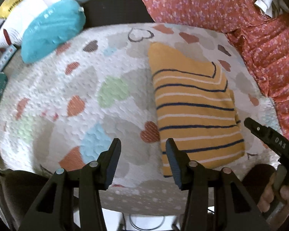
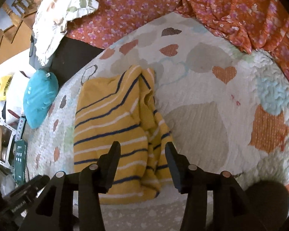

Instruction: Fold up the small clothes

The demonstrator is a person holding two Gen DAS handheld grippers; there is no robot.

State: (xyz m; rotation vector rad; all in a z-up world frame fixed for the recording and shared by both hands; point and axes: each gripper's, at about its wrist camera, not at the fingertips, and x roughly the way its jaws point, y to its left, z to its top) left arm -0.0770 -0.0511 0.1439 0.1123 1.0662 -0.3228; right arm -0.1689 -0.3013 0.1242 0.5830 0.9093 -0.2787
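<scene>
While both grippers hang above it with jaws parted and nothing between them, a yellow striped garment (image 1: 197, 107) lies folded on a white quilt printed with hearts (image 1: 109, 94). Seen from the left wrist, the left gripper (image 1: 143, 144) hovers over the garment's near left edge, its pads clear of the cloth, and the right gripper (image 1: 269, 136) shows at the garment's right side, held by a hand (image 1: 273, 198). From the right wrist, the right gripper (image 2: 142, 147) stands above the garment's (image 2: 113, 127) bunched right fold, not touching it. An orange floral cloth (image 2: 221, 9) is heaped along the quilt's (image 2: 198, 115) far edge, and a teal cushion (image 1: 52, 28) rests at its left corner.
</scene>
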